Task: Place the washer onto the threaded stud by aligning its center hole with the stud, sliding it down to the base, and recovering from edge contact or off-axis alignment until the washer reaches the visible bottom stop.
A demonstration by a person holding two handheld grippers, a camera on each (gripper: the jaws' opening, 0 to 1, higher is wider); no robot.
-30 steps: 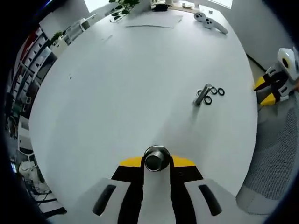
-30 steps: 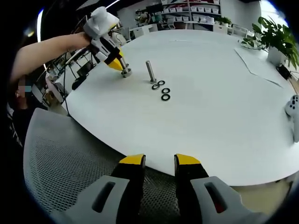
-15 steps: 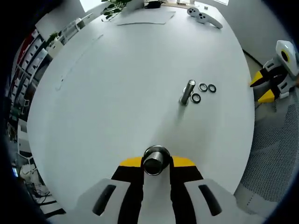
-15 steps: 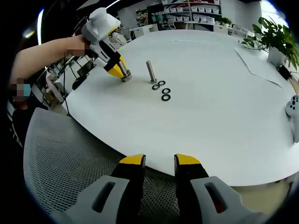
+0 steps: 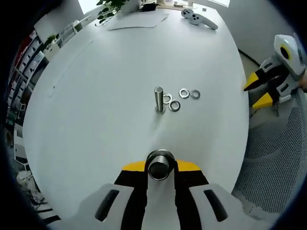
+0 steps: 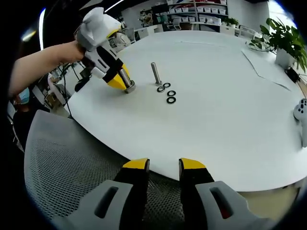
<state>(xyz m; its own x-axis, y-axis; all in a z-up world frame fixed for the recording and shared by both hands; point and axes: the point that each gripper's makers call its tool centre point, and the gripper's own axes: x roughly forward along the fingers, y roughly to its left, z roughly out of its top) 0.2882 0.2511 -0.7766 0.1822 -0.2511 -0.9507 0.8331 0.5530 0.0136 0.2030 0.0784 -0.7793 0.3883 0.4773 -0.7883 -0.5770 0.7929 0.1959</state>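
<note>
my left gripper (image 5: pixel 160 166) is clamped on a short metal cylinder (image 5: pixel 160 163). my right gripper (image 6: pixel 163 165) hangs open, empty, off the table (image 5: pixel 96 96). washers (image 5: pixel 174 105) lie beside the upright threaded stud (image 5: pixel 159 99). risk: the cylinder could topple it.

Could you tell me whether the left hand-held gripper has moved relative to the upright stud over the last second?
Yes. In the right gripper view, the left hand-held gripper has tilted and its body has swung down and away from the upright stud, which stays beside the washers.
</note>
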